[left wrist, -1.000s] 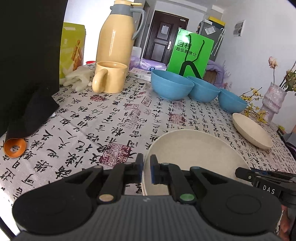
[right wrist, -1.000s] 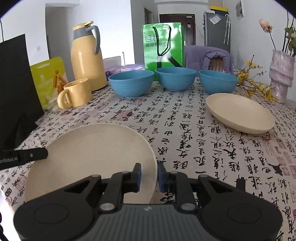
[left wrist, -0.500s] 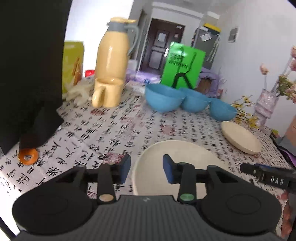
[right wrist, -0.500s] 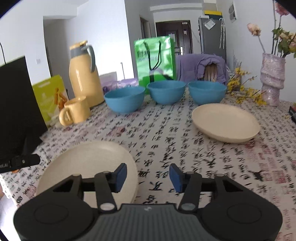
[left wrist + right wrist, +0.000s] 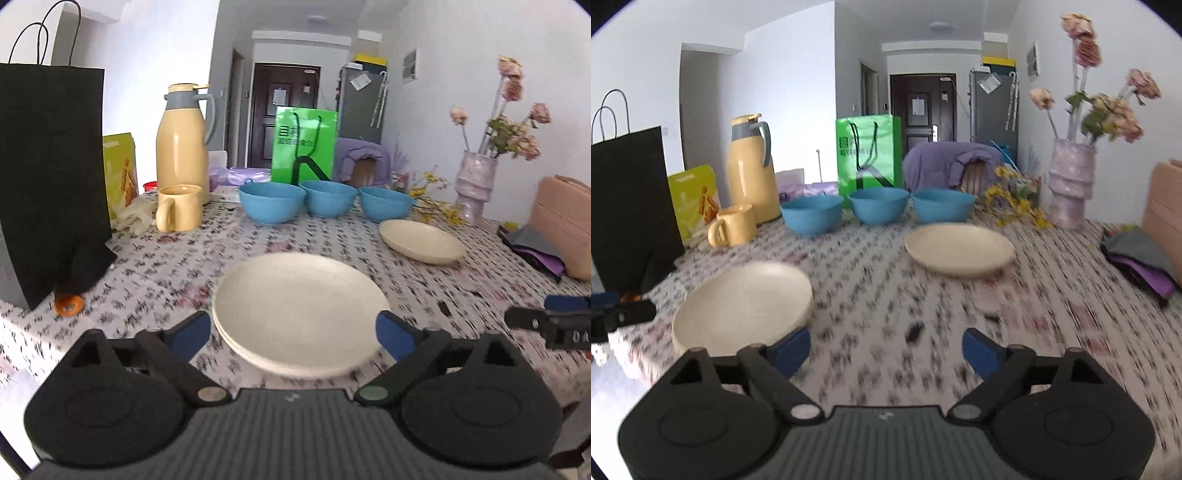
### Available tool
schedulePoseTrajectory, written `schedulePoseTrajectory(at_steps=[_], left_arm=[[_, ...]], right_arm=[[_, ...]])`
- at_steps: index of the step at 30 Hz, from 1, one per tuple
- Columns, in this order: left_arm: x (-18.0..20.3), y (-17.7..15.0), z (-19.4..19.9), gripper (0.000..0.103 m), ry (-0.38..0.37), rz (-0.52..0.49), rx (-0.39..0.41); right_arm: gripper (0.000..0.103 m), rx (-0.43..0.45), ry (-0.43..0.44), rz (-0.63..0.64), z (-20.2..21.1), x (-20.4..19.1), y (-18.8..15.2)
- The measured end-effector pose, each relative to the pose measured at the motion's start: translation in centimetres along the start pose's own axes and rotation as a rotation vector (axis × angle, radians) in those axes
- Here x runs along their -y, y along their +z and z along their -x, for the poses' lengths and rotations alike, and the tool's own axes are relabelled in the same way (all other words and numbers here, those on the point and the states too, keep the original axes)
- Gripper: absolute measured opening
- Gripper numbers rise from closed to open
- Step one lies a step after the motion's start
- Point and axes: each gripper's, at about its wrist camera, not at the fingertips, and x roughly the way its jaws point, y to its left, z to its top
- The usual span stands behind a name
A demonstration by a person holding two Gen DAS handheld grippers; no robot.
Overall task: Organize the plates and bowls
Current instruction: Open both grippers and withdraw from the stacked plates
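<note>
A stack of two cream plates [image 5: 300,306] lies on the near part of the table; it also shows in the right wrist view [image 5: 742,302] at the left. A single cream plate [image 5: 421,240] [image 5: 959,249] lies farther back to the right. Three blue bowls [image 5: 271,201] [image 5: 878,204] stand in a row at the back. My left gripper [image 5: 293,334] is open and empty, raised just before the stack. My right gripper [image 5: 886,349] is open and empty, raised to the right of the stack.
A black paper bag [image 5: 48,177] stands at the left edge. A yellow jug [image 5: 183,144] and yellow mug [image 5: 179,212] stand at the back left, a green bag [image 5: 304,144] behind the bowls. A vase of flowers [image 5: 474,184] and a pink case [image 5: 561,225] are at the right.
Both grippers have let go of the plate stack's rim, opened wide and pulled back and up. The plates stay on the table.
</note>
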Motion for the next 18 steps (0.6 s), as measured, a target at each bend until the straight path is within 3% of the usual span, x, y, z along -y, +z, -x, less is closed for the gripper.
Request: schedulePoseTrajectory(at_steps=[5, 10, 18], left_arm=[[1.6, -2.0, 0.3, 0.103, 0.007, -0.044, -0.02], [2.4, -2.0, 0.5, 0.103, -0.002, -0.063, -0.014], [3.8, -1.4, -0.4, 0.103, -0.021, -0.073, -0.001]], right_arm=[[0.093, -0.06, -0.001, -0.052, 1.9, 1.5, -3.6], [0.093, -0.051, -0.046, -0.109, 2.4, 3.0, -3.9], [0.093, -0.048, -0.047, -0.136, 2.1, 4.2, -4.3]])
